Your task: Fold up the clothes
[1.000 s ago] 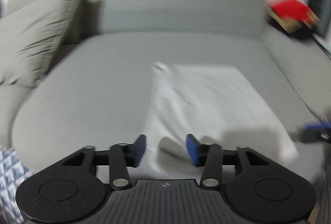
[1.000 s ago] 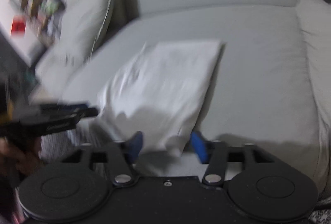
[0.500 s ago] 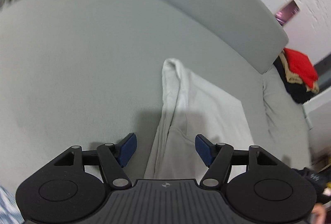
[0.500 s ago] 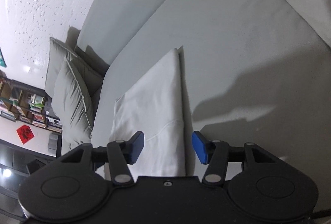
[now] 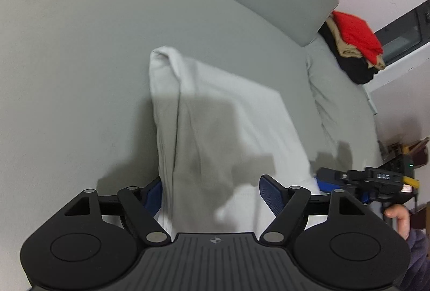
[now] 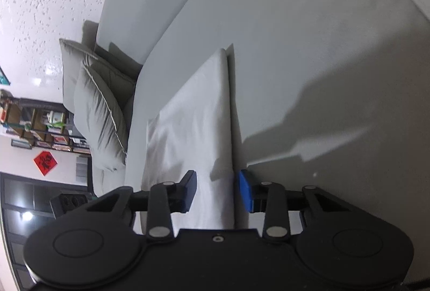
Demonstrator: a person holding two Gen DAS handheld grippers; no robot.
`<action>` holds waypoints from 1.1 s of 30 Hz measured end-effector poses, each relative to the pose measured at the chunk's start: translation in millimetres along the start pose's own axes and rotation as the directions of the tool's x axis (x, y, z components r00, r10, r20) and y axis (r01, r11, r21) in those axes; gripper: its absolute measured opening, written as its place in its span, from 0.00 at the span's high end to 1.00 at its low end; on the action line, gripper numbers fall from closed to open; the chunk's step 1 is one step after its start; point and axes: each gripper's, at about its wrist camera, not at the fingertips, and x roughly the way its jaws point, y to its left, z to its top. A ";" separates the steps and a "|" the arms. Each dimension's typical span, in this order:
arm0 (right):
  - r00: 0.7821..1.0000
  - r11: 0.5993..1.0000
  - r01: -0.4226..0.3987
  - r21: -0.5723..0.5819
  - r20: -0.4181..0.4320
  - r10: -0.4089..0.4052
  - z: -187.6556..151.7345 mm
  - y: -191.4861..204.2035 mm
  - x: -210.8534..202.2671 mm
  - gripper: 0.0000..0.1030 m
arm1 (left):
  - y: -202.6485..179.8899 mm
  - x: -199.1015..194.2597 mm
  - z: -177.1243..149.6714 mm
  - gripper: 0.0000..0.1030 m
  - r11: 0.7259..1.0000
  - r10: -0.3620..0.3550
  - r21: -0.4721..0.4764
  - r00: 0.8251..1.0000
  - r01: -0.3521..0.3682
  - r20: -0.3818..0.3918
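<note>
Sofa [image 5: 80, 54]: I'm working over the wide grey seat, both hands low at its near edge.
White garment [image 5: 228, 116]: it lies flat on the seat as a neat rectangle, layers doubled along its left side, a rolled ridge running away from me.
Step in hand: my judgement is that I'm lining up on the two near corners, either to fold it over once more or to lift the finished bundle away. The cloth's shape fits both, so I won't call it.
Next move: whichever it is, both pairs of fingers must close on the near hem at the same level, catching all layers so the stack doesn't slide apart.
Left gripper [image 5: 211, 190]: fingers spread wide, straddling the doubled left edge, gripping nothing.
Right gripper [image 6: 217, 190]: fingers apart too, astride the cloth's right edge, the blue pad just beside it on the sofa side; nothing clamped.
</note>
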 end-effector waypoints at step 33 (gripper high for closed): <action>0.787 0.861 0.164 -0.481 0.590 0.180 -70.9 119.1 -145.4 0.95 | -226.2 -96.6 -84.4 0.94 0.853 0.001 0.399 0.764 -0.337 0.645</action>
